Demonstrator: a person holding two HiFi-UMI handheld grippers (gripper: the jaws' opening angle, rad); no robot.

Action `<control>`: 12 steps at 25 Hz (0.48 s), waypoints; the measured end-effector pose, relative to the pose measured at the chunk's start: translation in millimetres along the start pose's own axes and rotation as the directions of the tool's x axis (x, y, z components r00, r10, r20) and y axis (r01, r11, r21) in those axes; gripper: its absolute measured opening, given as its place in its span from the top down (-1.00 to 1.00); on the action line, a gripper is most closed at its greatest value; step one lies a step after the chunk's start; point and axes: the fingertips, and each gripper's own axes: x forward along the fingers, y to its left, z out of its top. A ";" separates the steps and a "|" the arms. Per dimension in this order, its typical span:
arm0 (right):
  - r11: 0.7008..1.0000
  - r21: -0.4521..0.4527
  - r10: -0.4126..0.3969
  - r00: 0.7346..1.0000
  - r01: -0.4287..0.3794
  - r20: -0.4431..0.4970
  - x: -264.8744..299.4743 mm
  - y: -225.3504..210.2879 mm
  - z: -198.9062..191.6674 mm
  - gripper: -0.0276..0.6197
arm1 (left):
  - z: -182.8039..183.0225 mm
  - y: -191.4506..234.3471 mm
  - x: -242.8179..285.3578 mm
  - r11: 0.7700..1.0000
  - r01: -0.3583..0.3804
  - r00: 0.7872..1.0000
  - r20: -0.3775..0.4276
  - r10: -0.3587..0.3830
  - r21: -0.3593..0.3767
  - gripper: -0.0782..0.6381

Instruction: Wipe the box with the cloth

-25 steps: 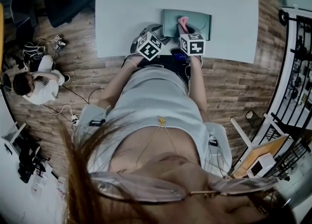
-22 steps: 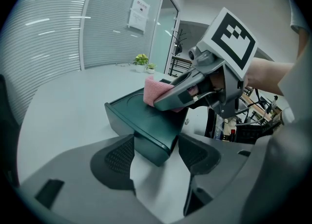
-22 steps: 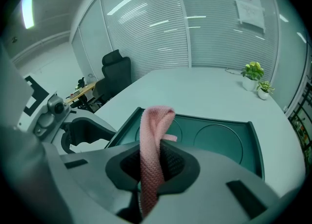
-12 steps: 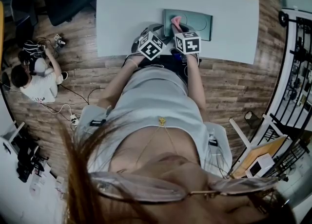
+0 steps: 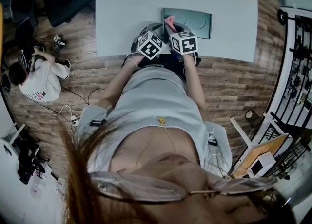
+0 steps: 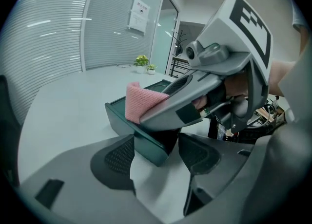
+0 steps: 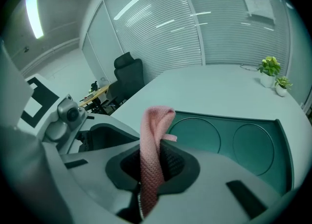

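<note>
Box [image 5: 195, 22], flat and dark green, lay on the pale table [image 5: 126, 9] in the head view. The pink cloth [image 5: 169, 22] was at the box's near left corner, and the left gripper [image 5: 155, 28] and right gripper [image 5: 170, 27] were just beside that corner.

In the left gripper view, the left gripper's jaws stood wide apart with that corner of the box [image 6: 122, 116] between them. Whether a pad touched it could not be told.

In the right gripper view, the right gripper's jaws were clamped on the cloth [image 7: 153, 140], which rose at the box's near edge.
</note>
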 end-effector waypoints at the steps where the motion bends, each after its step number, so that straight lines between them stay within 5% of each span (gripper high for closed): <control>1: 1.000 -0.006 0.004 1.000 -0.004 -0.002 1.1 2.7 -0.5 0.80 | -0.3 0.0 0.2 1.000 -0.001 1.000 0.001 0.001 0.000 -0.01; 12: 0.997 -0.068 -0.031 0.999 0.032 0.024 3.6 7.4 2.0 0.80 | -2.3 5.1 -0.2 1.000 -0.022 1.000 0.012 0.022 0.008 -0.01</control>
